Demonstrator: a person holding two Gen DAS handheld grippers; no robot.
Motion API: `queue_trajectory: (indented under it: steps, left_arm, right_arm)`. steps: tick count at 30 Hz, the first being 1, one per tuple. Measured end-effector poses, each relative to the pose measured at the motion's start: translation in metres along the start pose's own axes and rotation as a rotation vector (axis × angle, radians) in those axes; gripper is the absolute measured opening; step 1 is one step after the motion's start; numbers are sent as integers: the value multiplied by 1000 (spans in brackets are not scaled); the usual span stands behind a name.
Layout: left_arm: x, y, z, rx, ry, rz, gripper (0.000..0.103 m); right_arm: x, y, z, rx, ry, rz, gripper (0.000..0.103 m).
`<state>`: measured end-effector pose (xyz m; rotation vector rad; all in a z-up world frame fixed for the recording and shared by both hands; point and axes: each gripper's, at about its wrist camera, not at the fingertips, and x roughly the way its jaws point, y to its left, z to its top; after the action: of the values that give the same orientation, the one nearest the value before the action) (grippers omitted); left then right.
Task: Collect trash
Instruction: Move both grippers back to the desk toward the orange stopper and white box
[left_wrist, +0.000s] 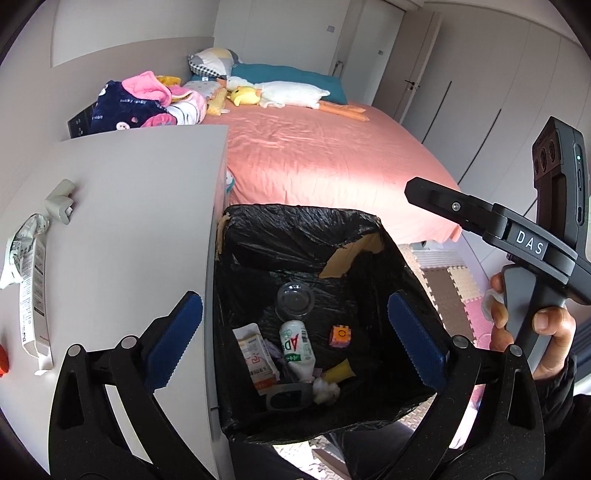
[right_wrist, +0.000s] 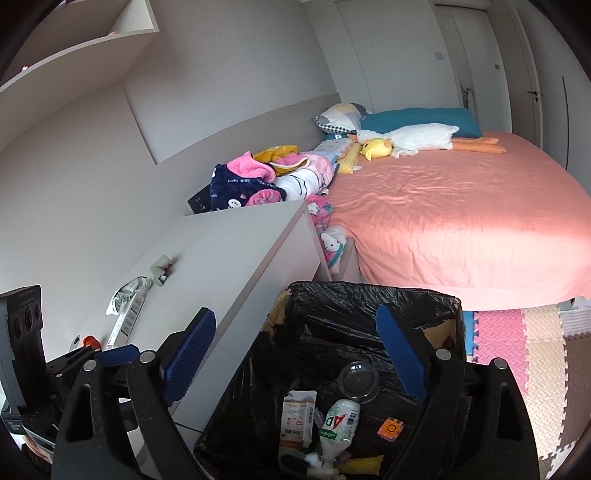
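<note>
— What can you read from the left wrist view?

— "AD" in red on the white bottle (left_wrist: 297, 345) lying low in the middle of the frame, inside the bin (left_wrist: 410, 258) with its black liner. Beside it, to the left, sits a flattened carton (left_wrist: 258, 356) with red print too small to read. At right, a white "DAS" label shows on the right gripper (left_wrist: 480, 218), held by a hand (left_wrist: 532, 332) wrapped round its handle; its fingertips are out of frame. On the white cabinet top (left_wrist: 129, 206) at far left lies a long printed wrapper (left_wrist: 33, 273), text unreadable.

— And the left gripper (left_wrist: 295, 343)?

— It hangs over the bin mouth, blue pads (left_wrist: 177, 339) spread wide, nothing between them.

— The right wrist view?

— Same bottle (right_wrist: 340, 421), "AD" again, bottom centre, with the carton (right_wrist: 297, 417) left of it and a small orange block (right_wrist: 390, 428) to the right. The right gripper (right_wrist: 295, 369) tilts down toward the bin (right_wrist: 369, 295), pads (right_wrist: 190, 354) parted and empty. A navy garment (right_wrist: 236, 188) on the bed (right_wrist: 461, 229) mid-frame reads "lucky rabbit".
</note>
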<state>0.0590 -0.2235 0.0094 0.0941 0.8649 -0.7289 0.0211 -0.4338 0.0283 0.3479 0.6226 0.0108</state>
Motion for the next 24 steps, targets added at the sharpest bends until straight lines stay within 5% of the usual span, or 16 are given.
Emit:
queue_trajectory:
  steps: [24]
  left_arm:
    - [-38,70,-28,-92,-16,153,97]
  right_arm:
    - [41,73,-13,-95,68,97,89]
